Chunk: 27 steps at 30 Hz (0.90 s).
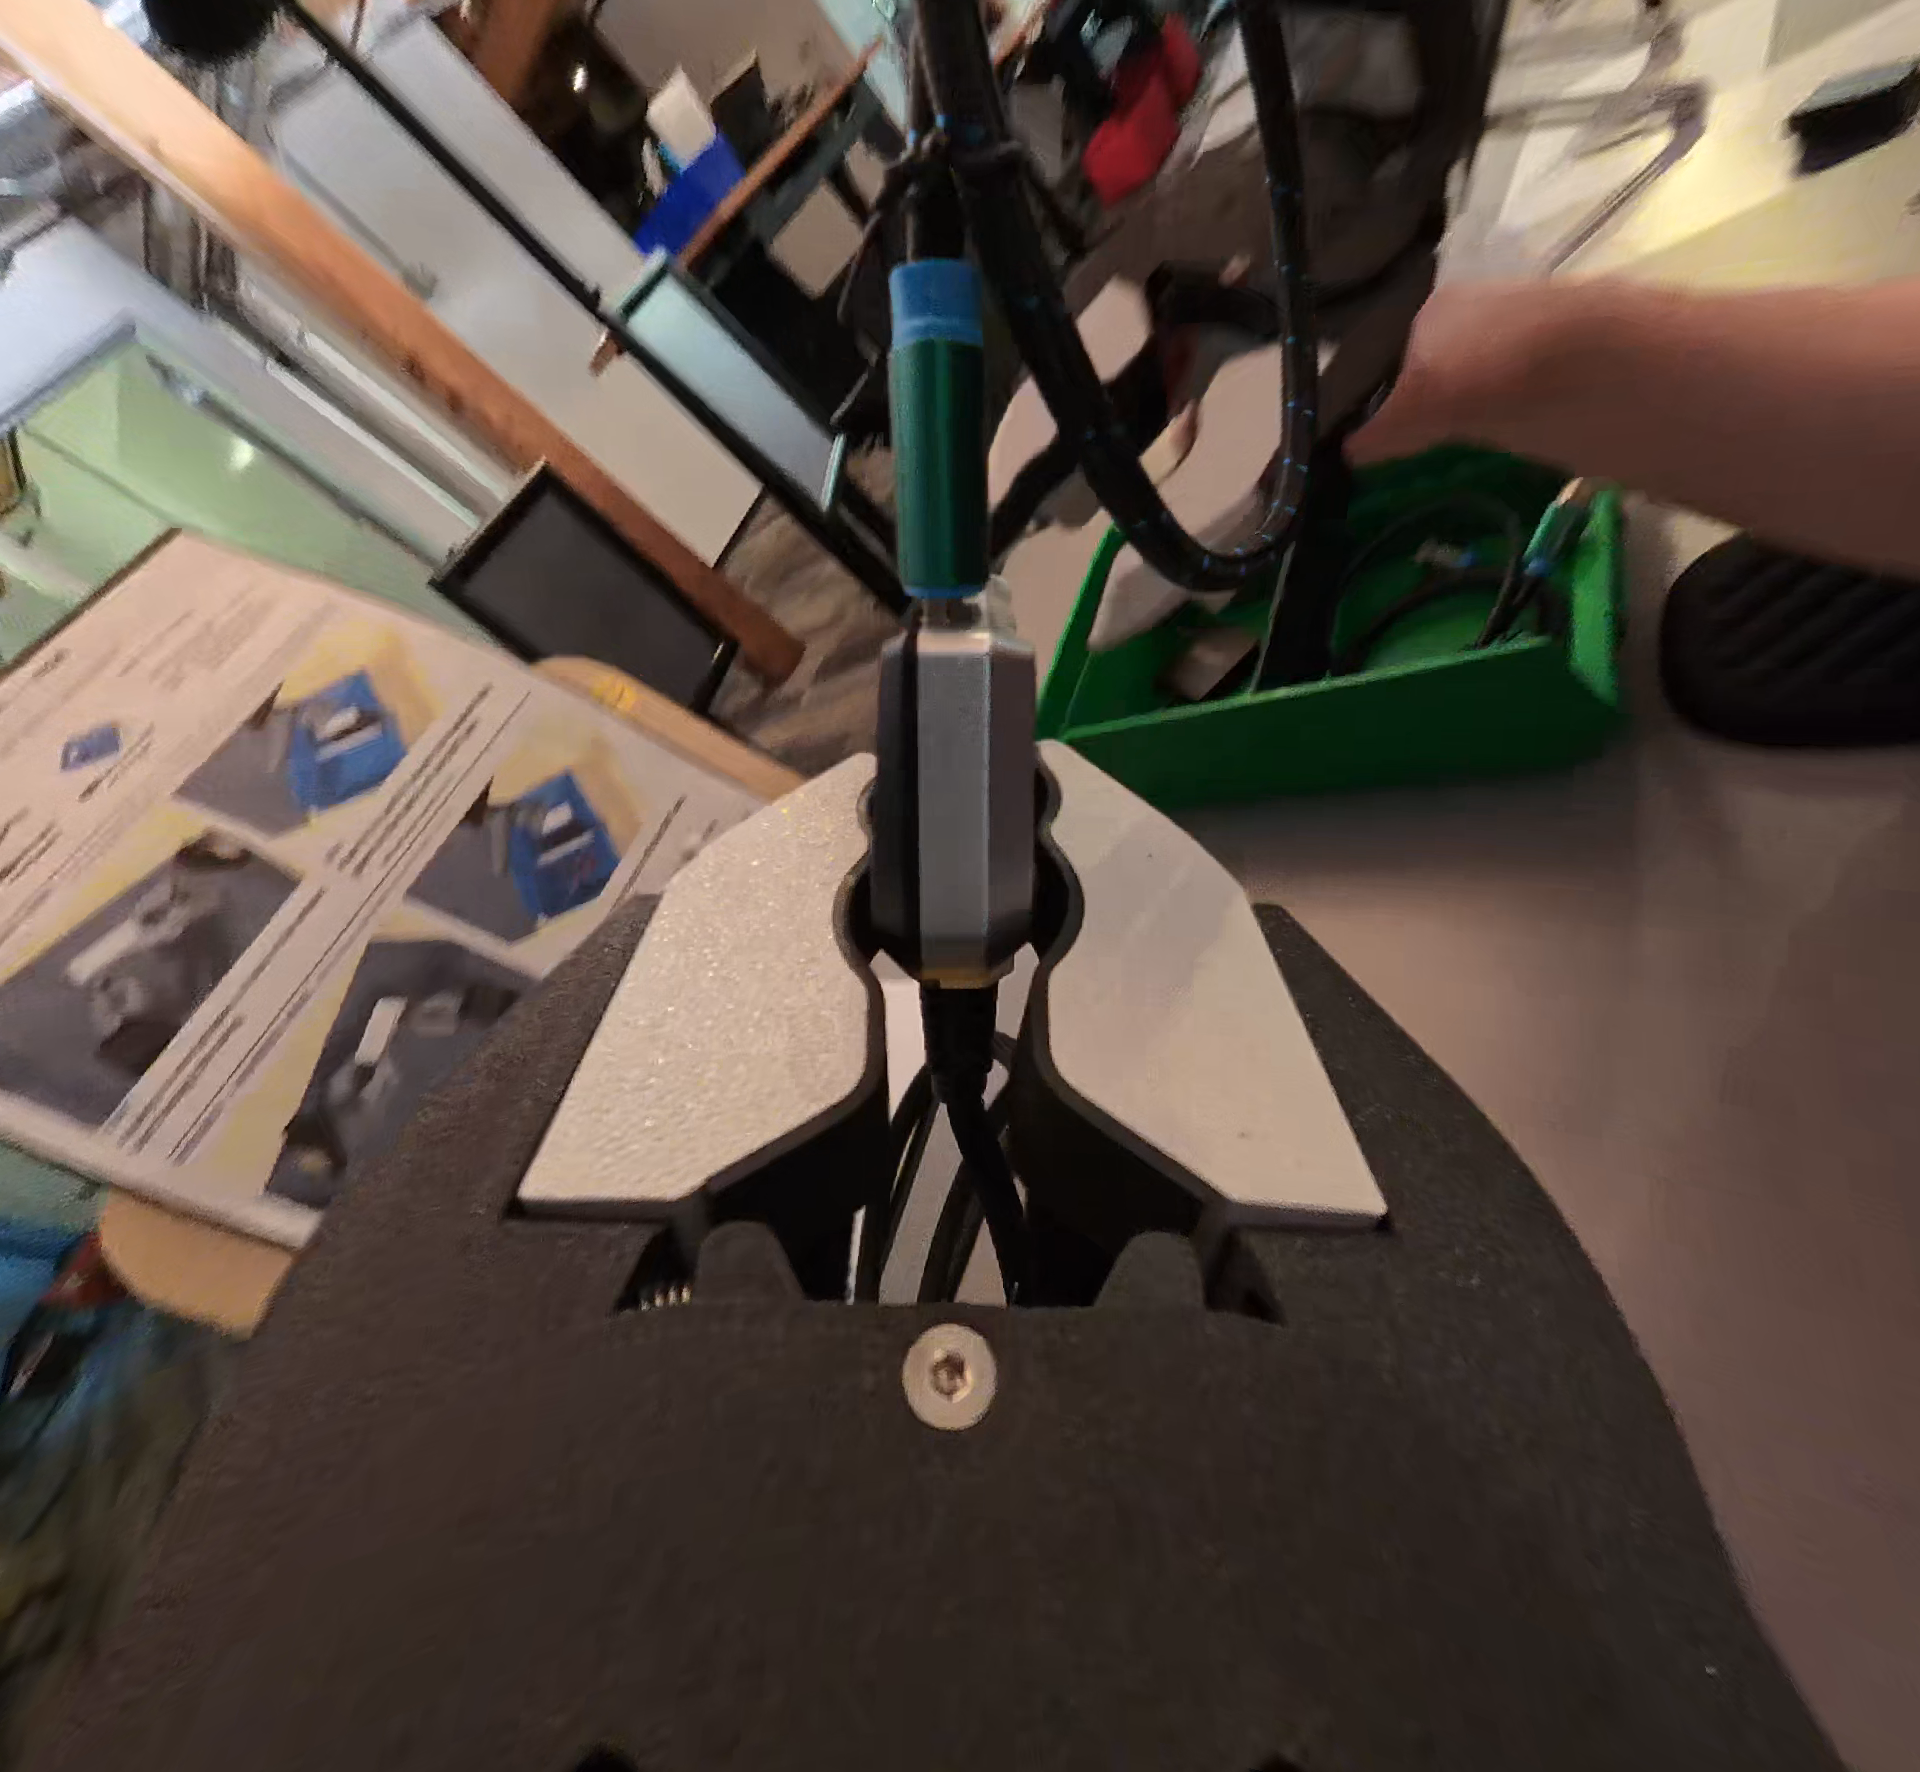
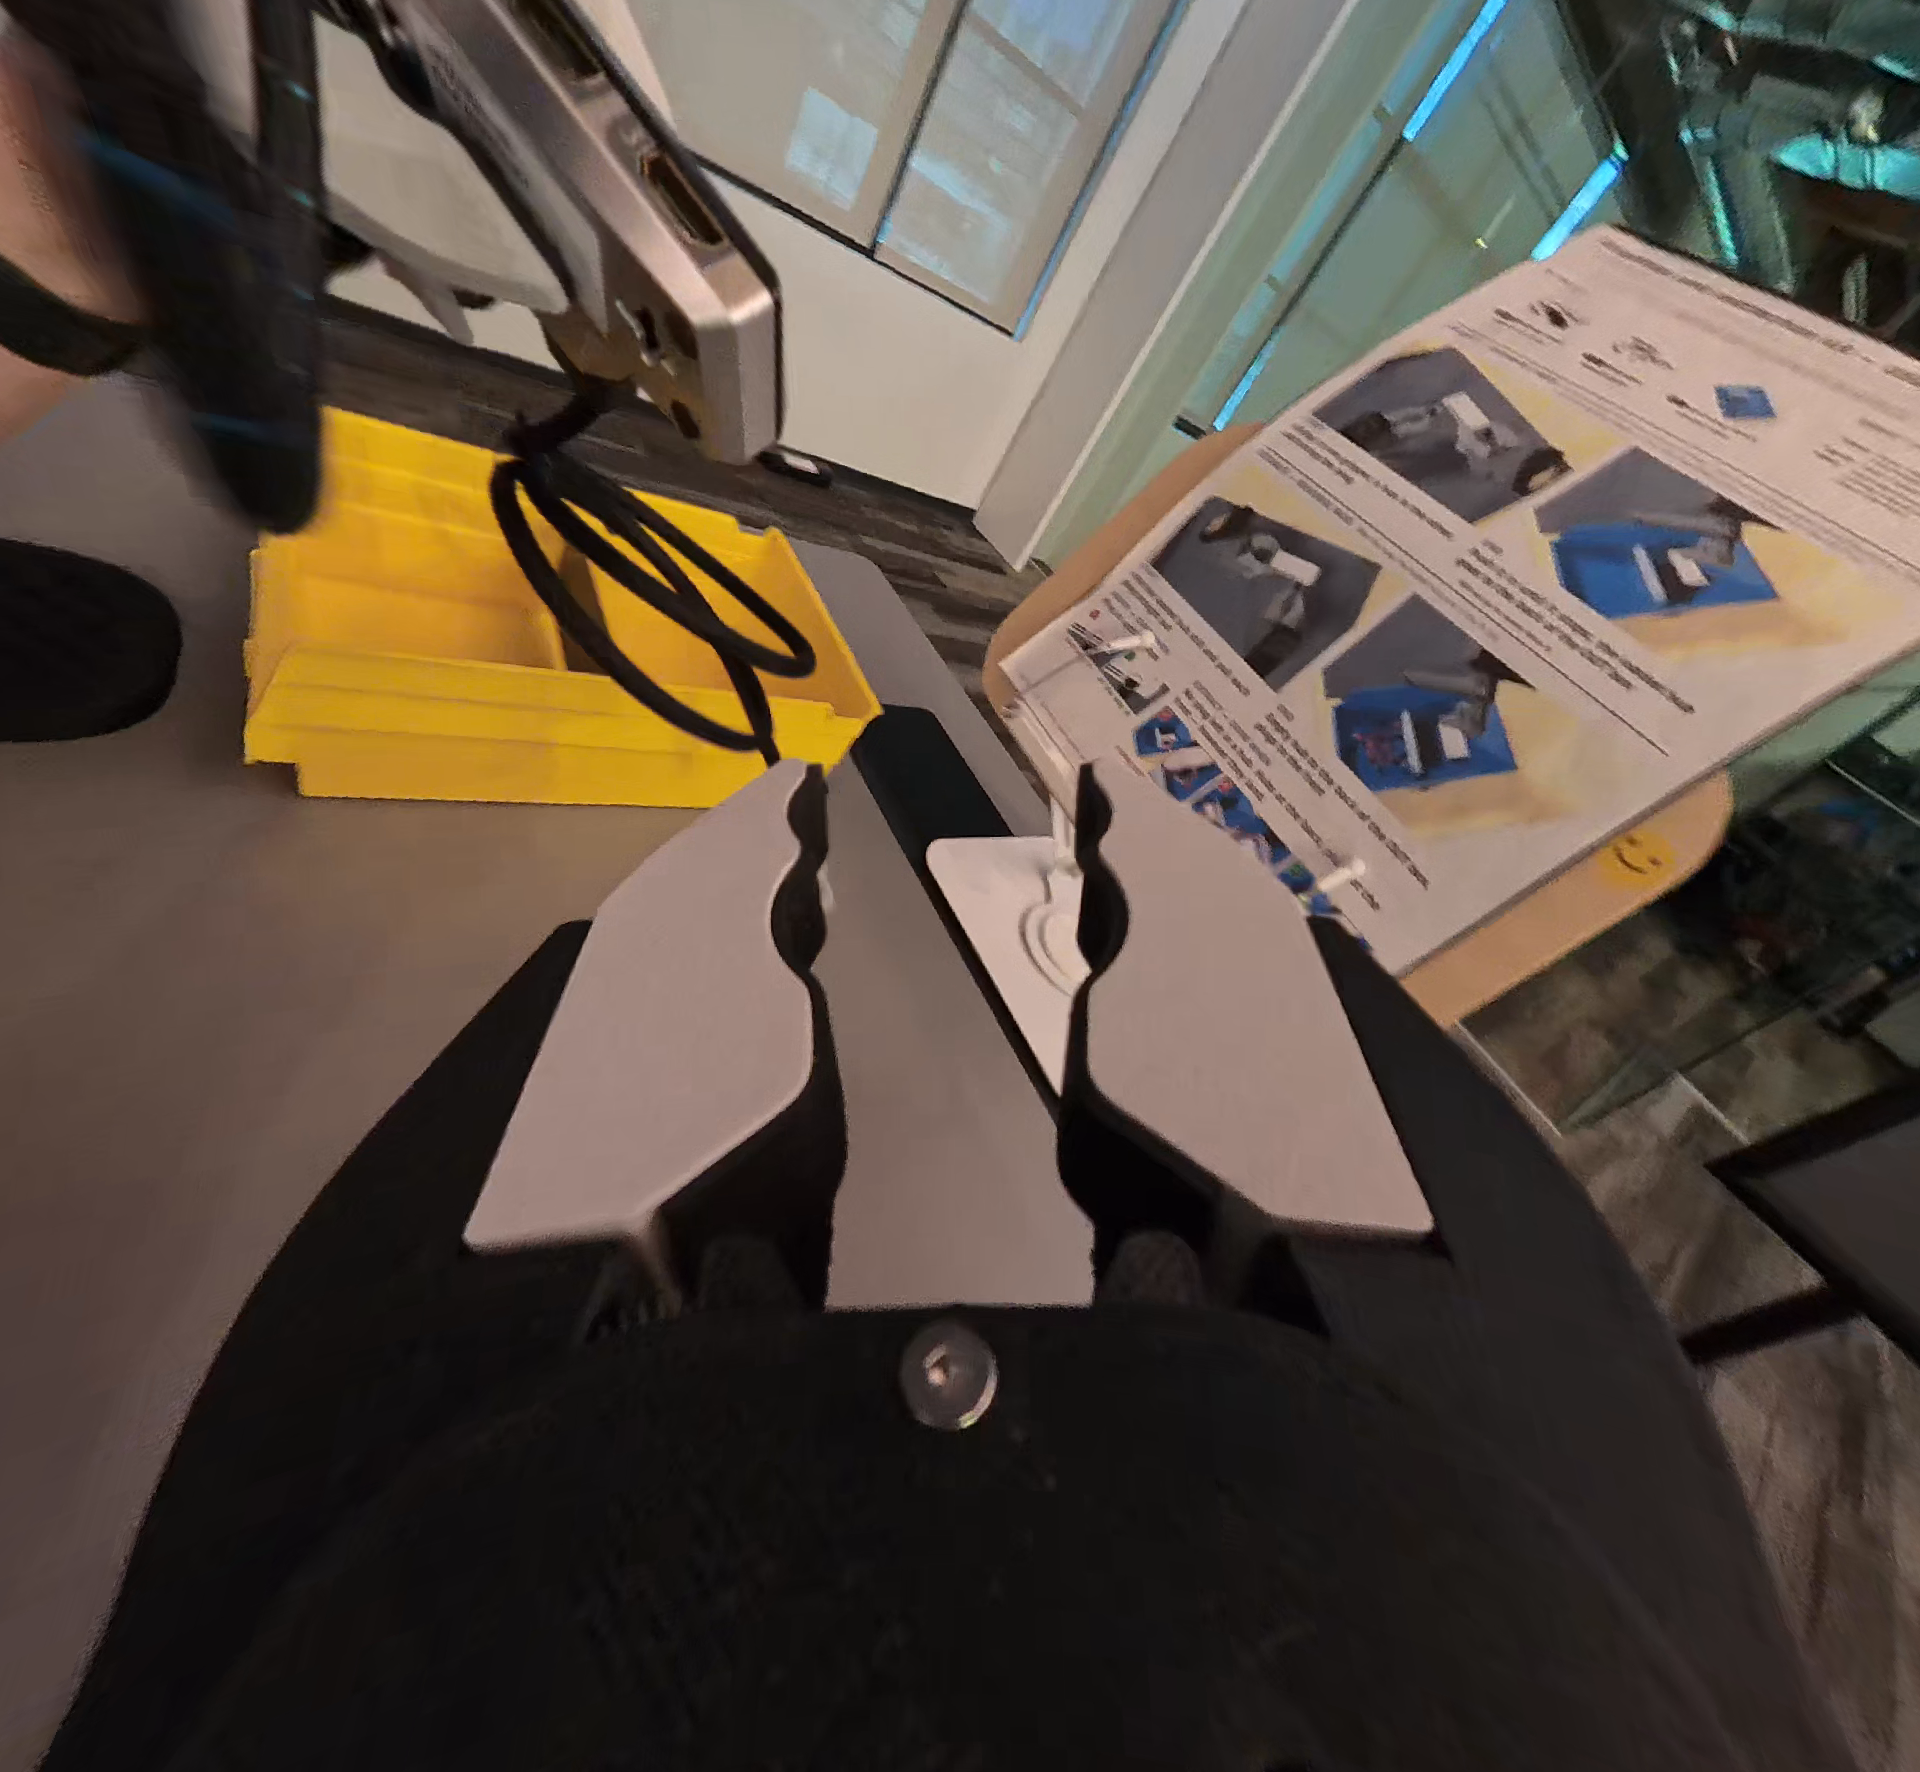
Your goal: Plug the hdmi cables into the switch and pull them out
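Left wrist view: the left gripper [image 1: 954, 849] clenches the grey metal switch [image 1: 954, 787] edge-on between its matte silver fingers [image 1: 717, 995]; a teal-shelled hdmi plug [image 1: 938, 434] seated in the switch's far end points to 12 o'clock, its braided cable [image 1: 1288, 268] looping toward 1 o'clock above a green bin [image 1: 1340, 725]. Right wrist view: the right gripper [image 2: 951, 818] is released and empty. Only here, at 10 o'clock, do the switch's [image 2: 665, 195] open ports appear, above a yellow bin [image 2: 416, 725].
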Tool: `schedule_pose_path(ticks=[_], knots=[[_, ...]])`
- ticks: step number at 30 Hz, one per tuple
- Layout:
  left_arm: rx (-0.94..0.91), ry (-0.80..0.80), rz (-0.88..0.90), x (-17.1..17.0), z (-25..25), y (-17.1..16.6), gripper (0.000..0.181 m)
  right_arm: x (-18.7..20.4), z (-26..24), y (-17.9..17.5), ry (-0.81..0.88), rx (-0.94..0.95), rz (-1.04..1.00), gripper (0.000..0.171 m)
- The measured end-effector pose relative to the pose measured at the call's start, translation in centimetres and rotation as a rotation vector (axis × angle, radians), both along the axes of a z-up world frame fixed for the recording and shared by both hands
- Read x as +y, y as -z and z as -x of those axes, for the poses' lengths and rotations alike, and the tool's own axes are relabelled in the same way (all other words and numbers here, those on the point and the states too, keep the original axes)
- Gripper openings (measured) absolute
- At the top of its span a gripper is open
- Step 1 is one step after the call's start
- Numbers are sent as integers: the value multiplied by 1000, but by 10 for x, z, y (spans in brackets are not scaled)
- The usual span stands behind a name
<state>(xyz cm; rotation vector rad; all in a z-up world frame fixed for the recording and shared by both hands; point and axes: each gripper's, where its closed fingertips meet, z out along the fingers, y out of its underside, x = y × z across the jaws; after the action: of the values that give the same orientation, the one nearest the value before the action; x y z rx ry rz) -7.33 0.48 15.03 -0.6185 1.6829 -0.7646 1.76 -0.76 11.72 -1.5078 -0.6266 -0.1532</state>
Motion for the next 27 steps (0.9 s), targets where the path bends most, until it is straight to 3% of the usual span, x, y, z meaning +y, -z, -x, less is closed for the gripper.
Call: schedule_pose_path(ticks=[5, 9, 14, 20, 24, 27], knots=[[-32, 98, 34, -38, -9, 9, 22, -19, 54, -14, -215, -106, -176, 58], [-18, 140, 61, -43, -9, 30, 22, -30, 80, -18, -258, -215, -287, 36], [12, 244, 111, -46, -7, 43, 22, -25, 83, -1, -320, -185, -157, 27], [57, 297, 36, -59, -9, 57, 22, -33, 82, 25, -370, -260, 41, 20], [79, 250, -5, -56, -11, 66, 22, -31, 79, 34, -324, -352, 90, 19], [103, 250, 22, -60, -8, 70, 33, -24, 75, 41, -245, -457, 102, 19]])
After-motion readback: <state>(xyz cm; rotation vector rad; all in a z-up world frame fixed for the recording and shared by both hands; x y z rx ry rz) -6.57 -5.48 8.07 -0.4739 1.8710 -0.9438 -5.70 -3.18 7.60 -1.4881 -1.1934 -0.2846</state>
